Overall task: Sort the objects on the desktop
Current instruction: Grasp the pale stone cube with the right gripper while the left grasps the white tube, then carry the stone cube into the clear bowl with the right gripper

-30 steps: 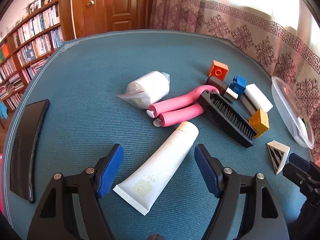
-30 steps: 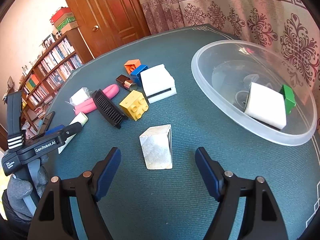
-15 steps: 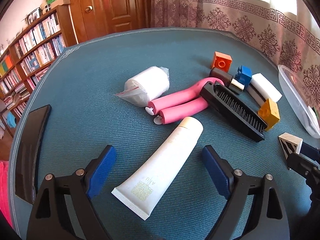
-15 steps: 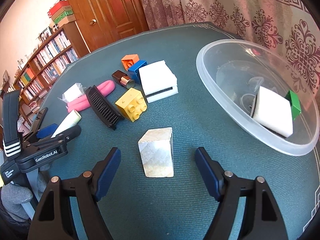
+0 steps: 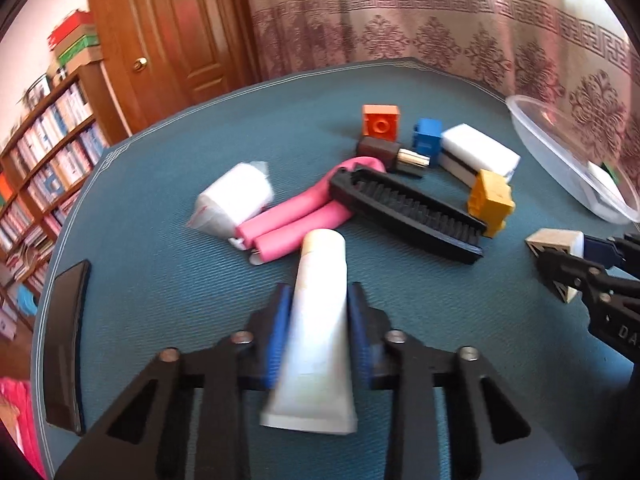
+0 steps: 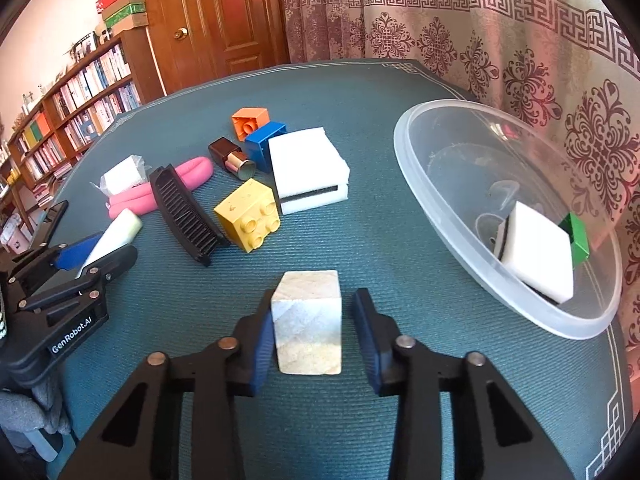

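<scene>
My left gripper (image 5: pixel 318 320) is shut on a white cream tube (image 5: pixel 318 320), cap end pointing toward the pink grip trainer (image 5: pixel 296 220). My right gripper (image 6: pixel 316 328) has closed around a wooden block (image 6: pixel 308 320); the left pad touches it, and a small gap shows at the right pad. The block also shows in the left wrist view (image 5: pixel 554 242). A clear plastic bowl (image 6: pixel 448 216) at the right holds a white sponge (image 6: pixel 536 258) and a green brick (image 6: pixel 576 238).
On the teal table lie a black comb (image 6: pixel 184 210), yellow brick (image 6: pixel 250 214), white sponge (image 6: pixel 308 174), blue brick (image 6: pixel 264 142), orange brick (image 6: pixel 250 120), brown lipstick (image 6: pixel 232 156), a bagged white roll (image 5: pixel 236 200) and a black case (image 5: pixel 66 344) at the left edge.
Both grippers moved forward and closed: the left onto the white tube, the right around the wooden block. The other objects have not moved.
</scene>
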Motion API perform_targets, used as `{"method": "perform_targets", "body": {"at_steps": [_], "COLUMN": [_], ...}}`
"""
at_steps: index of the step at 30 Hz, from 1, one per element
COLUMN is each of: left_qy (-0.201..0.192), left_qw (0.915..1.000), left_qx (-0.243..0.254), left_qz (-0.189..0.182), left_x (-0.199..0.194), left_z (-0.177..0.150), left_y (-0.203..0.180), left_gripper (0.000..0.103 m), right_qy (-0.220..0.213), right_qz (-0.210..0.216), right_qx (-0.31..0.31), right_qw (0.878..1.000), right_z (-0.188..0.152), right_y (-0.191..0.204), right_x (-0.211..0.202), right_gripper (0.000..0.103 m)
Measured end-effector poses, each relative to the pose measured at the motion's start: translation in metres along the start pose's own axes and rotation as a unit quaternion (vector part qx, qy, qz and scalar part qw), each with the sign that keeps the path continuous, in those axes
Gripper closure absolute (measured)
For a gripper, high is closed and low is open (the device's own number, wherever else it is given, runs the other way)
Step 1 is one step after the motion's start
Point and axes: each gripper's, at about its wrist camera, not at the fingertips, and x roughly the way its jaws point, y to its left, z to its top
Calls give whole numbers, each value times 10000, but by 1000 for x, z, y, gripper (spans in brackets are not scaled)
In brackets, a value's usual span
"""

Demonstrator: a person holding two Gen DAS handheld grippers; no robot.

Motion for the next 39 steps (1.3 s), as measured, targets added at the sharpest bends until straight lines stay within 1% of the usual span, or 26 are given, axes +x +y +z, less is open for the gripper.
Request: {"method": "perform_targets", "body": {"at_steps": [1,3,6,10,15,20,25,30,33,39], "left_qy": [-7,-8,-13,-95,-190,-270,-321,-349,-364,-407], "left_qw": [10000,10000,9995,9975,9963,9954,9948,9941,9935,9930], "left_qx": [23,-41,-206,-420,-541,-610,-594,-602,-619,-552], "left_qz": [28,-45,-224,-560,-640,-694,-759,-836,-888,-958], "left_x": [0,1,0,-4,-10,-14,-20,-26,-28,-33], "left_z": [0,1,1,1,0,2,4,8,11,18], "left_y": [0,3,9,14,14,14,10,4,2,-7], "left_gripper": [74,74,74,74,74,74,74,74,74,74], "right_qy": [-8,-18,-41,-67,-94,-101,-269,-561,-724,-845], "right_qz": [-34,-20,112,284,413,717,830,770,636,347], "right_qx": [-32,-31,39,123,211,290,289,355,448,765], "right_qw": [10000,10000,9999,9995,9989,9970,9958,9948,9943,9929], "right_z": [0,0,-1,-1,2,2,5,15,19,21], "right_y": [2,2,0,-1,-1,1,2,-6,-16,-48], "right_x": [0,-1,-1,-4,-6,-12,-26,-44,-54,-63], "right_gripper": [70,70,70,70,70,70,70,70,70,70]}}
